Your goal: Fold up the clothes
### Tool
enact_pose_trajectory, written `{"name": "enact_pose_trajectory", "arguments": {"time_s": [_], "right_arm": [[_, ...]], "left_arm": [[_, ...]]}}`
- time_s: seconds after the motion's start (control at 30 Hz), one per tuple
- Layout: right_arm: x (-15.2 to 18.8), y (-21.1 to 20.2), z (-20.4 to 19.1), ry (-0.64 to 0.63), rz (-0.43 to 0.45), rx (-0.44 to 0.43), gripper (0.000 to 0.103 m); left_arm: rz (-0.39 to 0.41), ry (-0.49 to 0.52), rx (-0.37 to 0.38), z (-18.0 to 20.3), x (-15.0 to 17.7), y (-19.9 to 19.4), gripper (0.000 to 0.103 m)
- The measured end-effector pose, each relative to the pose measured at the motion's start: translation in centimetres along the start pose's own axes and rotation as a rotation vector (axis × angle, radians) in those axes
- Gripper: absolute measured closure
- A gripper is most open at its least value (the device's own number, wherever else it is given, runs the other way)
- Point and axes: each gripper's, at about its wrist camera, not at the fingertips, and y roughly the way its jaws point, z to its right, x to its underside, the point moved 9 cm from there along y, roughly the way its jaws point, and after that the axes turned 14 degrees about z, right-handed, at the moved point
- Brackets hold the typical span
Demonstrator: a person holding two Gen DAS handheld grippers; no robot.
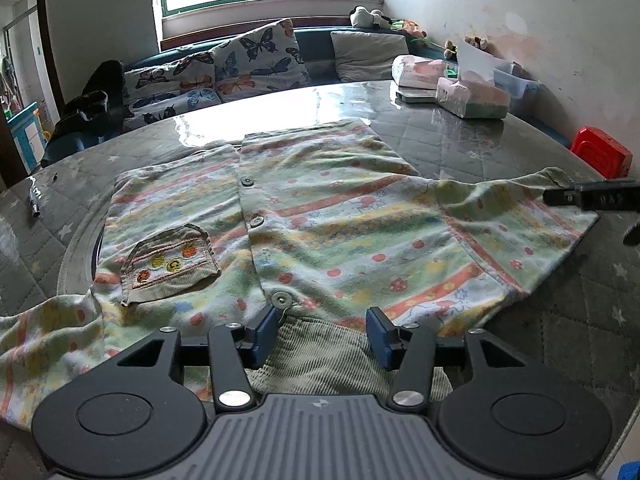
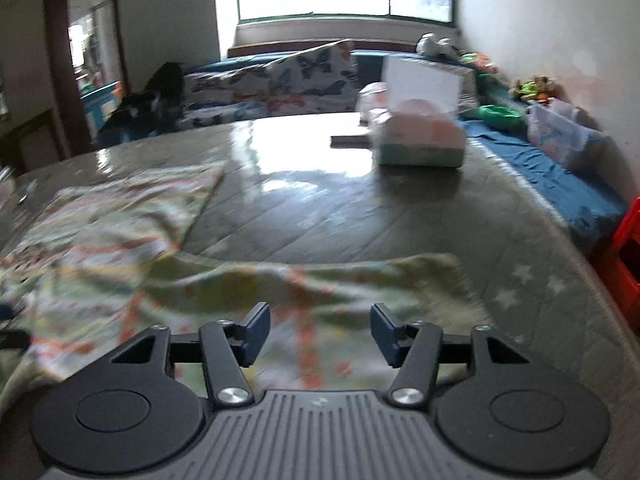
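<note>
A child's striped, buttoned shirt (image 1: 320,216) with a small chest pocket (image 1: 170,268) and a green corduroy collar (image 1: 320,356) lies spread on the round table. My left gripper (image 1: 322,332) is open, its jaws either side of the collar at the near edge. My right gripper (image 2: 320,330) is open and empty, just above the shirt's right sleeve (image 2: 320,280); that view is blurred. The right gripper's tip also shows at the right edge of the left wrist view (image 1: 592,196), by the sleeve end.
The table (image 1: 460,140) has a glossy quilted cover. Tissue packs (image 1: 472,98) and a flat device (image 1: 416,96) sit at its far right. A small metal object (image 1: 35,200) lies at the far left. A cushioned bench (image 1: 240,68) and a red stool (image 1: 600,152) stand beyond.
</note>
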Motion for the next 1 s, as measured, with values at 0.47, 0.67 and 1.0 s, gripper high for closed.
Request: {"name": "enact_pose_trajectory", "arguments": {"time_s": [0.47, 0.67, 1.0], "right_arm": [[1.5, -0.7, -3.3, -0.107, -0.036, -0.043, 0.036], [1.7, -0.6, -2.0, -0.079, -0.041, -0.027, 0.036], [1.3, 0.1, 1.6, -0.036, -0.036, 0.060, 0.036]], "left_arm": [[0.047, 0.034, 0.042, 1.3, -1.4, -1.0, 0.049], [0.052, 0.064, 0.090, 3.6, -2.2, 0.5, 0.053], [0.014, 0.137, 0.174, 6.7, -0.1, 1.5, 0.053]]}}
